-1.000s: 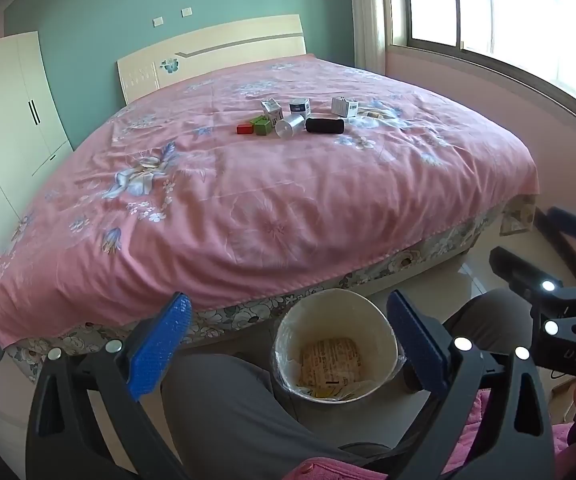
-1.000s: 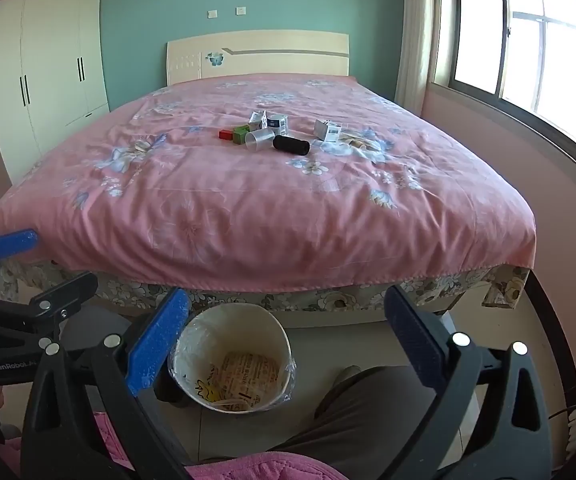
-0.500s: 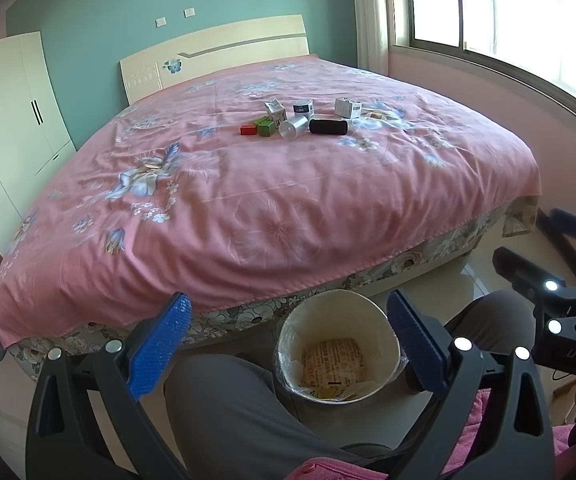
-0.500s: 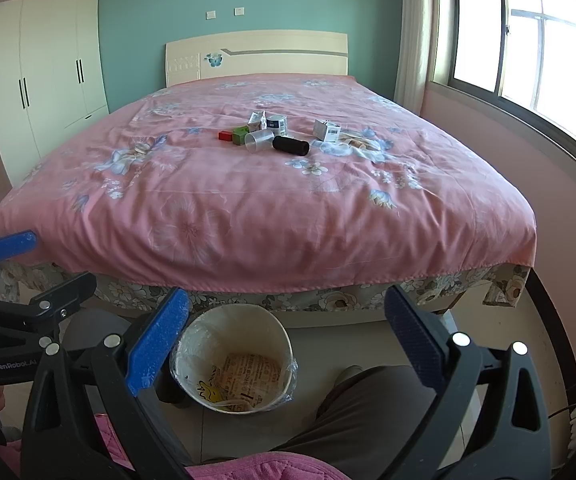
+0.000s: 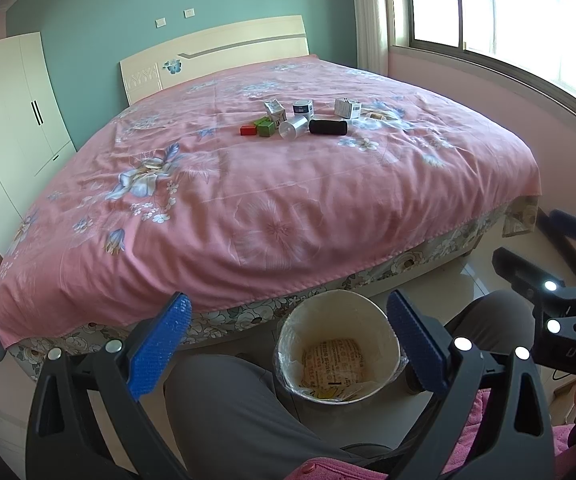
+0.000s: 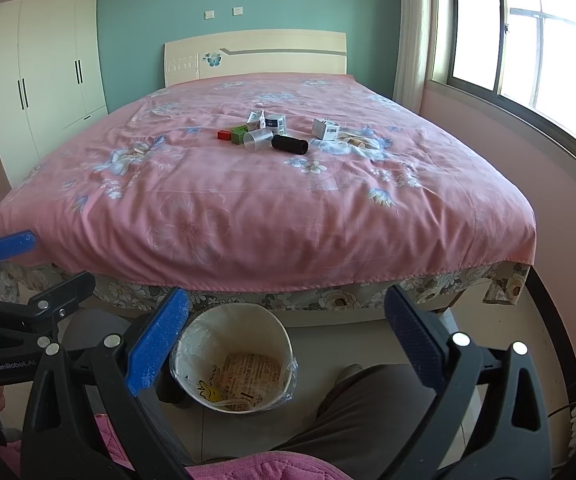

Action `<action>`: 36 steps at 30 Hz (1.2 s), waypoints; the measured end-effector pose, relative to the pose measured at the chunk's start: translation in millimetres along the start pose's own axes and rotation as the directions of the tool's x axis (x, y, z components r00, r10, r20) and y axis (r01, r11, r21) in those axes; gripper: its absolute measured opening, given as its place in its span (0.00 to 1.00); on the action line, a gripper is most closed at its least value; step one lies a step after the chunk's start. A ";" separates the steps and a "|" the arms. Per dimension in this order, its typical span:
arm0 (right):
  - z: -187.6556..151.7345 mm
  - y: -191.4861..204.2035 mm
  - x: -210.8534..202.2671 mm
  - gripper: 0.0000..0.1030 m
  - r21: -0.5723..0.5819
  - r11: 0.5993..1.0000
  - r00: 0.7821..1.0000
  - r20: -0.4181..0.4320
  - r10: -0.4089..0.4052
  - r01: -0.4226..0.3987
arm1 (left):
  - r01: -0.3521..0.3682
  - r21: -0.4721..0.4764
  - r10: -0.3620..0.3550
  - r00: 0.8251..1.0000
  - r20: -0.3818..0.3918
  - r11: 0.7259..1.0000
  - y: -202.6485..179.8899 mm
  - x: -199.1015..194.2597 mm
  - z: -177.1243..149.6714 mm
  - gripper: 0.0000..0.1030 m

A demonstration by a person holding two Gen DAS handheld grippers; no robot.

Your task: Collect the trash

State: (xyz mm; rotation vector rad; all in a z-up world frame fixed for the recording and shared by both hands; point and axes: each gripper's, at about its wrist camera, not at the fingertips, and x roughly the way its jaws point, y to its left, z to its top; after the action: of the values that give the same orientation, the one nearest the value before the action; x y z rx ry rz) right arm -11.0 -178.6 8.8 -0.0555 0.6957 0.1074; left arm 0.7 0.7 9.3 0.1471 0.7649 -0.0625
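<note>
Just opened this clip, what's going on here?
A seated person holds the left gripper and right gripper open and empty above a lined trash bin at the foot of a bed. The trash, including a clear plastic cup, a black cylinder and small cartons, lies untouched mid-bed.

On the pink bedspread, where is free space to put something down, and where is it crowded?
The near half of the bedspread, from the foot edge up to the black cylinder and clear cup, is bare. So are both side strips. The crowded part is mid-bed: red block, green block and the small cartons.
</note>
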 end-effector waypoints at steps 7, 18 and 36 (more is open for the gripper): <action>0.3 -0.9 0.0 0.93 0.001 1.000 1.000 -0.002 0.001 -0.001 | -0.001 0.000 0.001 1.000 0.000 1.000 1.1 -0.1 1.0 0.97; -3.0 -1.0 1.0 0.93 0.003 1.000 1.000 -0.005 0.002 -0.002 | -0.001 0.001 0.001 1.000 0.001 1.000 1.2 -0.2 1.0 0.97; -4.2 -1.7 3.1 0.93 0.006 1.000 1.000 -0.009 0.003 -0.003 | -0.002 0.001 0.002 1.000 0.002 1.000 0.8 -0.2 0.5 0.97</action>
State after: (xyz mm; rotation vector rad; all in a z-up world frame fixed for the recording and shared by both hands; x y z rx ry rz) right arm -11.1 -180.4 3.6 -0.0497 0.7047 0.1083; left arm 1.0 1.4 9.9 0.1488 0.7629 -0.0614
